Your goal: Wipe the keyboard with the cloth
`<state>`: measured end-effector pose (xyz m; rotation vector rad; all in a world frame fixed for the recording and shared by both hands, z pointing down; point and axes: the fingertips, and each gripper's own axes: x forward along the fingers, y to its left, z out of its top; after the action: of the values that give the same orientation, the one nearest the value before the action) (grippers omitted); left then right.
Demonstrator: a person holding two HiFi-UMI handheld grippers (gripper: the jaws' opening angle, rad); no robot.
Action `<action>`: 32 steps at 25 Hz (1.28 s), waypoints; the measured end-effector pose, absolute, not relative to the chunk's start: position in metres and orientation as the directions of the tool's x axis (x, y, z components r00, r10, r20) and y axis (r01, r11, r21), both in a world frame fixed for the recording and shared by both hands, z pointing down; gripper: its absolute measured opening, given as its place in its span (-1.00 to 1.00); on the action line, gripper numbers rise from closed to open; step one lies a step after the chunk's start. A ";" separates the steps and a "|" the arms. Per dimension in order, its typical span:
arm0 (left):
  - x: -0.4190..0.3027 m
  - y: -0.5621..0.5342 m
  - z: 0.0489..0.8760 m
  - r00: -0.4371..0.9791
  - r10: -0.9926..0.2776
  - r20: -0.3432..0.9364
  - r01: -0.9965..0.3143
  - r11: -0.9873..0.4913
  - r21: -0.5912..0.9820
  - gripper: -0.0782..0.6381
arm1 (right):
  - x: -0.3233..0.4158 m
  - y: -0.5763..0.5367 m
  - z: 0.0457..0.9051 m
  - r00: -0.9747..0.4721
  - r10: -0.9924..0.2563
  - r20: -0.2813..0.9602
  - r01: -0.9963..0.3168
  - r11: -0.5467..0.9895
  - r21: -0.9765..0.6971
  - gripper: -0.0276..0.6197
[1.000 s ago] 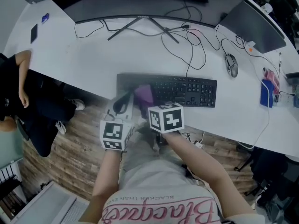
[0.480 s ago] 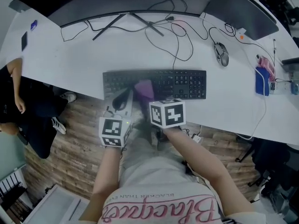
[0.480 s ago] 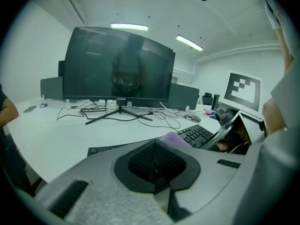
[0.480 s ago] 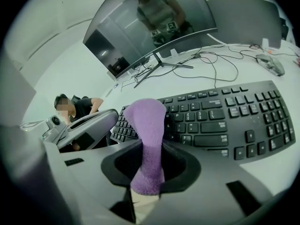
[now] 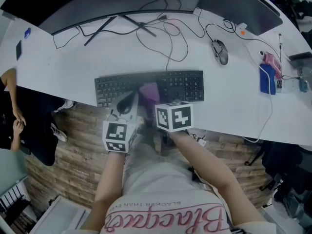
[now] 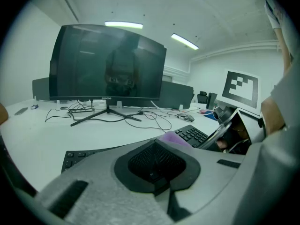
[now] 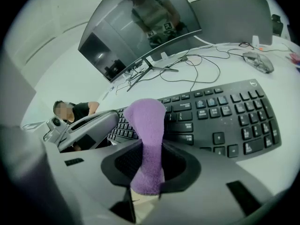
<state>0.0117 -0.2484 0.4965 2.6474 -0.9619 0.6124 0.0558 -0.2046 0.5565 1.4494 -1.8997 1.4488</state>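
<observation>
mid-frame, the right gripper [image 7: 148, 170] clamps a purple cloth [image 7: 146, 121] over the black keyboard [image 7: 220, 116]; just left of it, the left gripper [image 6: 157, 165] sits closed, empty.

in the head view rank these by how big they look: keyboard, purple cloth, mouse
1. flat black keyboard, clearly largest
2. purple fleecy cloth and grey computer mouse: look alike, and the cloth is partly hidden, so unranked

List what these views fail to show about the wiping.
- Contact between cloth and keyboard: in the right gripper view, the cloth's own tip covers what lies beneath it; the head view is blurred there.
- Print on the keyboard: head view, too small.
- Keyboard's middle: left gripper view, behind the left gripper.
</observation>
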 end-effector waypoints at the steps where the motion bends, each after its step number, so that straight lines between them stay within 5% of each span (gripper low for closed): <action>1: 0.016 -0.247 0.497 0.695 -0.544 0.469 -0.652 -0.752 0.093 -0.76 | 0.060 -0.204 0.557 -0.416 -0.509 0.753 -0.861 -0.045 -0.506 -0.63; 32: 0.133 -0.217 0.495 0.754 -0.471 0.457 -0.561 -0.825 0.075 -0.76 | 0.190 -0.163 0.557 -0.332 -0.536 0.776 -0.862 -0.160 -0.480 -0.63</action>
<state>0.1329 -0.2168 0.4950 2.7447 -0.8176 0.6318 0.1903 -0.1633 0.5565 1.5921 -1.7996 1.4898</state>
